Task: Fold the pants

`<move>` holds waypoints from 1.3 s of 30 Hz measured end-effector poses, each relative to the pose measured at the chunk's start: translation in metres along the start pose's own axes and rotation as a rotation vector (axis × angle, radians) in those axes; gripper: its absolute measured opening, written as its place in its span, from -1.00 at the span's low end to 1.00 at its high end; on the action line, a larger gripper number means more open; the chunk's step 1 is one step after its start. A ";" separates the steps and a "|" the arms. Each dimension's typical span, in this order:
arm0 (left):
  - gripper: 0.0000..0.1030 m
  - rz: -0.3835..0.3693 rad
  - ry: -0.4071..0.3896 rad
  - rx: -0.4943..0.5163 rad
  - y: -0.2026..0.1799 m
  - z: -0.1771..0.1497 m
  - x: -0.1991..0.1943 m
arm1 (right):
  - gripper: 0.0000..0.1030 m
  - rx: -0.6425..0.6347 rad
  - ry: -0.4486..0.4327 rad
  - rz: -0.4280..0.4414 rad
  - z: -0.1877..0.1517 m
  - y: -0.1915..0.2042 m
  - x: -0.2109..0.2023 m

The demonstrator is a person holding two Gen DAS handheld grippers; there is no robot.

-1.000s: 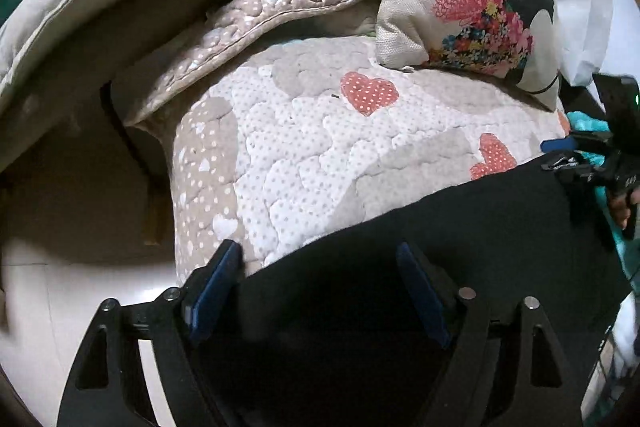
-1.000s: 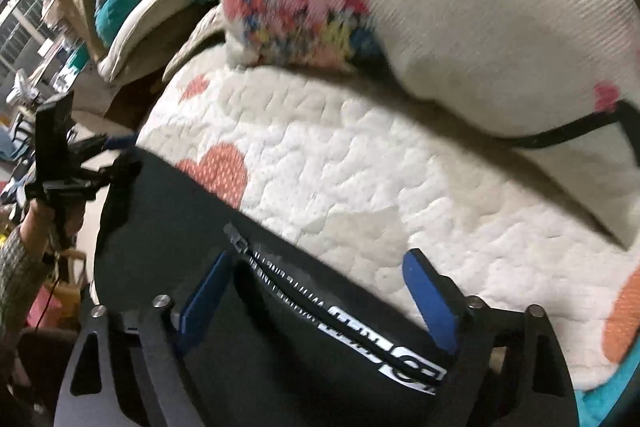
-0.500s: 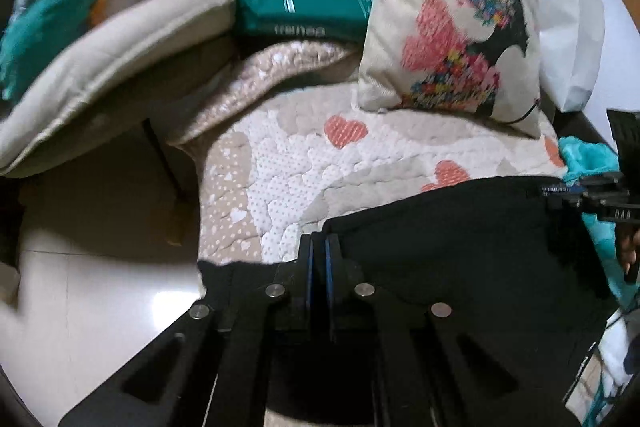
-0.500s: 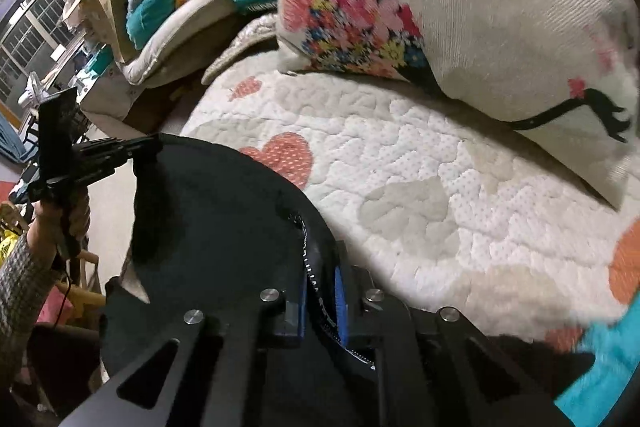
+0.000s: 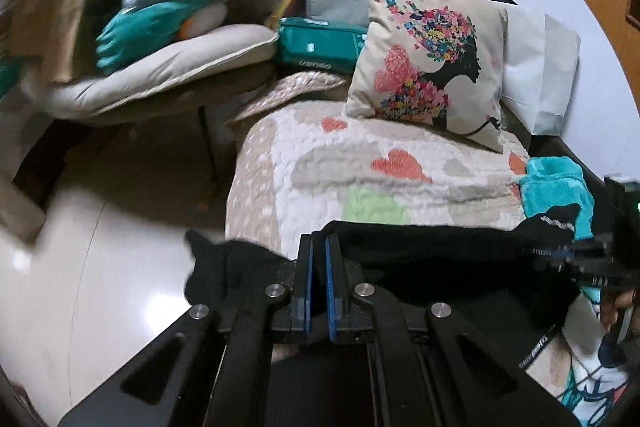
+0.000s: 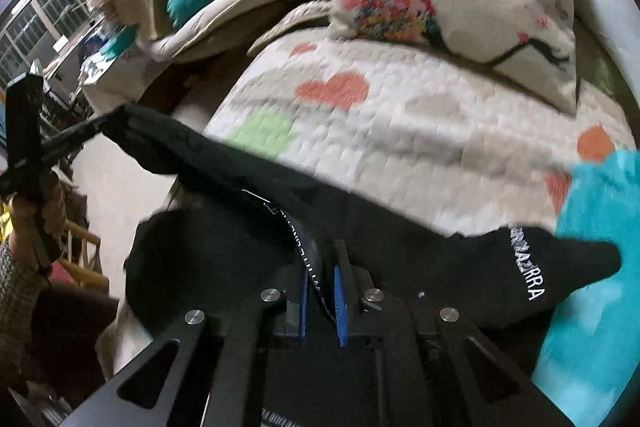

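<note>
Black pants (image 5: 440, 259) with white lettering hang stretched between my two grippers, lifted off the quilted seat (image 5: 360, 163). My left gripper (image 5: 317, 251) is shut on one end of the pants' top edge. My right gripper (image 6: 322, 279) is shut on the other end, by a zip and white lettering (image 6: 528, 263). Each gripper shows in the other's view: the right one at the far right (image 5: 592, 255), the left one at the far left (image 6: 72, 139). The pants (image 6: 224, 167) sag between them.
A flower-print cushion (image 5: 432, 67) leans at the back of the seat. A turquoise cloth (image 5: 556, 187) lies at the seat's right end. A beige pad (image 5: 160, 67), bags and a teal pack (image 5: 320, 47) are piled to the left. Shiny floor (image 5: 100, 267) lies lower left.
Both grippers went from open over the flat pants to shut on their edge. They have since pulled back and up, lifting the pants off the seat.
</note>
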State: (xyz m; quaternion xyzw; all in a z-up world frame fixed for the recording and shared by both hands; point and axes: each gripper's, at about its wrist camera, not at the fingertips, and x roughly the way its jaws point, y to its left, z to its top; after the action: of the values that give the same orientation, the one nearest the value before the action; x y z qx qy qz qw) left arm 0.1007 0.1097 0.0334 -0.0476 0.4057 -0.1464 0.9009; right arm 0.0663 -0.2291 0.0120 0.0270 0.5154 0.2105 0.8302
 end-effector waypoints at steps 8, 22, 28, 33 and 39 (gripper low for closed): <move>-0.89 0.110 0.099 -0.014 -0.005 -0.088 -0.025 | -0.78 -0.028 0.090 -0.011 -0.082 0.040 0.001; -0.18 0.283 0.283 -0.070 0.012 -0.140 -0.057 | -0.53 -0.090 0.169 -0.156 -0.134 0.066 0.014; -0.12 0.316 0.266 -0.373 0.069 -0.118 -0.055 | -0.18 -0.102 0.124 -0.149 -0.144 0.076 -0.001; -0.12 0.308 0.305 -0.455 0.083 -0.117 -0.008 | -0.10 -0.038 0.019 -0.103 -0.143 0.070 -0.023; -0.89 0.178 0.366 -0.409 0.063 -0.128 0.037 | -0.10 0.002 0.001 -0.144 -0.140 0.062 -0.018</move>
State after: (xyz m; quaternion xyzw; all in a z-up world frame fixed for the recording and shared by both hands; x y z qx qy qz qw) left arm 0.0423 0.1625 -0.0915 -0.1651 0.5851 0.0120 0.7939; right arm -0.0817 -0.2033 -0.0222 -0.0095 0.5168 0.1500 0.8428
